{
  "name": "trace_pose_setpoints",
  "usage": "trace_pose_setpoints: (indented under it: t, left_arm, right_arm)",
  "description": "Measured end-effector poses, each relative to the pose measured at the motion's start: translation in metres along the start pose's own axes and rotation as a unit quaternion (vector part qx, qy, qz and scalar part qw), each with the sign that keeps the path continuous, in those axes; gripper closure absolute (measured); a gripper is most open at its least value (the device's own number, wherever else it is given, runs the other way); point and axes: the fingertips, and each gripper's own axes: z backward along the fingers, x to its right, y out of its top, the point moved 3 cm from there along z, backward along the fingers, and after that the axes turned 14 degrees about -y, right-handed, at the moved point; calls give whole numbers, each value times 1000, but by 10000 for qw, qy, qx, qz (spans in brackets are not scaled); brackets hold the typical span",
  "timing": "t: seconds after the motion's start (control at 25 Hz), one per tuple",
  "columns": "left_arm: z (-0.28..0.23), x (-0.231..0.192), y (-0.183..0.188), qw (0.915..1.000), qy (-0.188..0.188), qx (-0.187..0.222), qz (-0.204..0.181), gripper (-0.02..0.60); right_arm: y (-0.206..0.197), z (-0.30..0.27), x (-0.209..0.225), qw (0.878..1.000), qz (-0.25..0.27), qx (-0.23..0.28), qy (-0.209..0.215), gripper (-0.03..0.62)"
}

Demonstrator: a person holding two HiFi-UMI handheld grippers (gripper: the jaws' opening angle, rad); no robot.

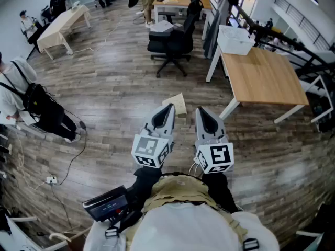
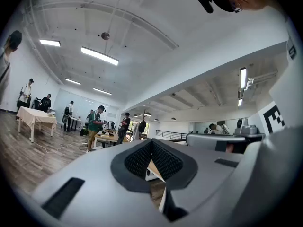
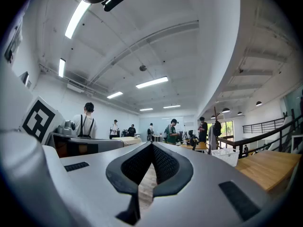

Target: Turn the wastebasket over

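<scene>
Wooden floor (image 1: 104, 98), open room. Table (image 1: 267, 80) stands right of centre. Black office chair (image 1: 175, 41) is to the table's left, apart from it. White wastebasket (image 1: 235, 40) sits on the table's far left corner, seemingly open side up. Tan flat sheet (image 1: 176, 104) lies on the floor, nearer than the table. Left tool (image 1: 168, 109) and right tool (image 1: 200, 111) hang side by side well short of the table, both clenched on nothing.

The left gripper (image 1: 169, 109) and right gripper (image 1: 201, 112) are grey with black pads. Their cubes (image 1: 152, 149) show black-and-white squares. The floor (image 1: 115, 88) is grey-brown planks, and the sheet (image 1: 175, 103) on it is tan, perhaps cardboard.
</scene>
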Motion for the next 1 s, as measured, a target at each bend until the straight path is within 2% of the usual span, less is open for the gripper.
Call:
trace_pose_setpoints:
  t: [0.24, 1.0]
  left_arm:
    - [-7, -9, 5, 9999, 60, 82, -48, 580]
    - [-5, -35, -15, 9997, 74, -176, 146, 580]
  right_arm:
    - [3, -12, 6, 9999, 92, 64, 3, 576]
    - [-24, -32, 0, 9993, -188, -276, -161, 574]
